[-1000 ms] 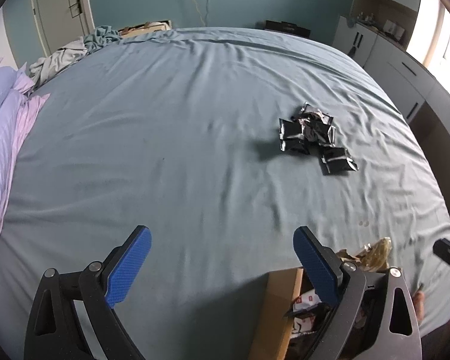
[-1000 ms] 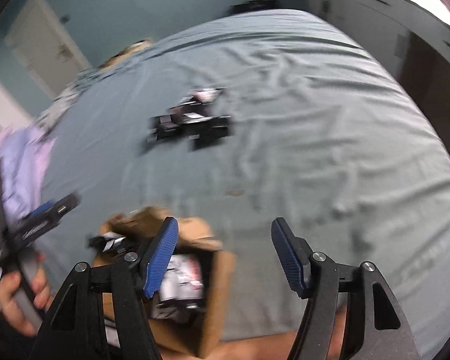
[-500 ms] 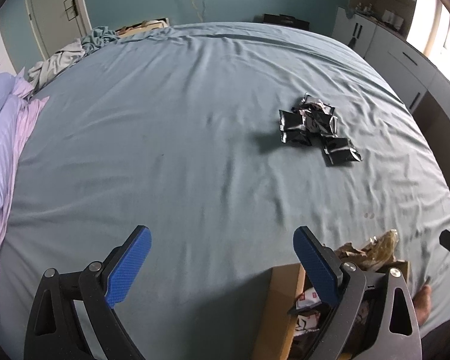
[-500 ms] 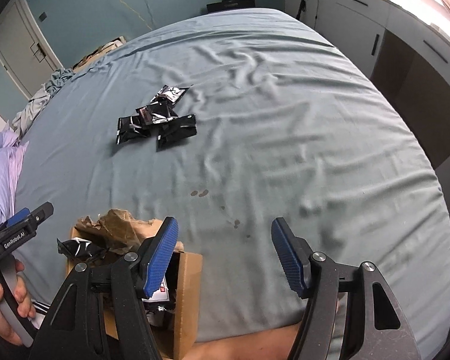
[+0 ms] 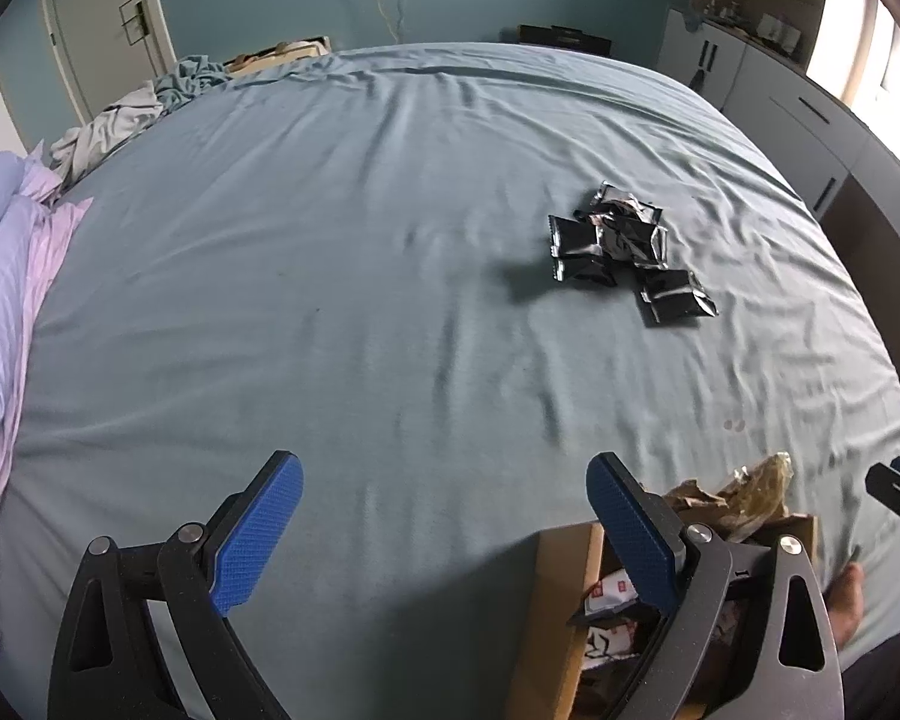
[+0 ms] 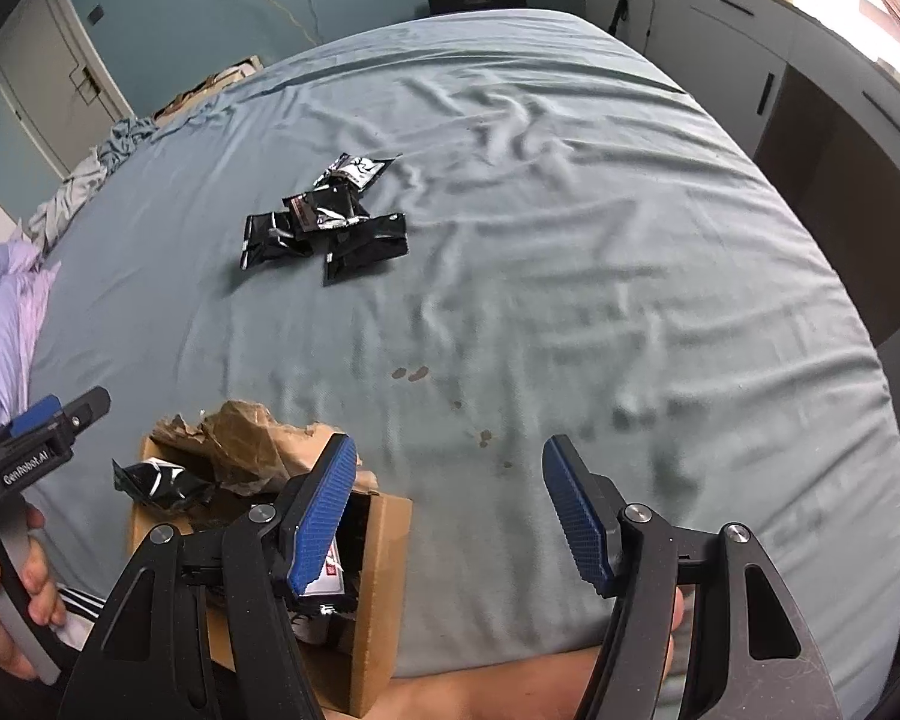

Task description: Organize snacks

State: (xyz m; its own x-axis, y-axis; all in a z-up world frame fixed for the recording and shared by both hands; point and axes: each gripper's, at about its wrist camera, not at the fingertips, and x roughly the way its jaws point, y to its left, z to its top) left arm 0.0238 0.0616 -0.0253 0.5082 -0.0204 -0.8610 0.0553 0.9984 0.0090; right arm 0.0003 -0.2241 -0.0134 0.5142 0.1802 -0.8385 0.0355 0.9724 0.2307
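Both the left gripper (image 5: 444,534) and right gripper (image 6: 447,516) had jaws apart and empty, and the slippery small black foil snack packets (image 6: 324,228) might slide out if pinched loosely.

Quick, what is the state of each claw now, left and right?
Left claw: open, holding nothing.
Right claw: open, holding nothing.

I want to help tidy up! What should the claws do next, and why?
Probably reach the right claw out to the black snack packets lying loose on the bed. Both claws are open and empty, and the cardboard box nearby already holds some packets.
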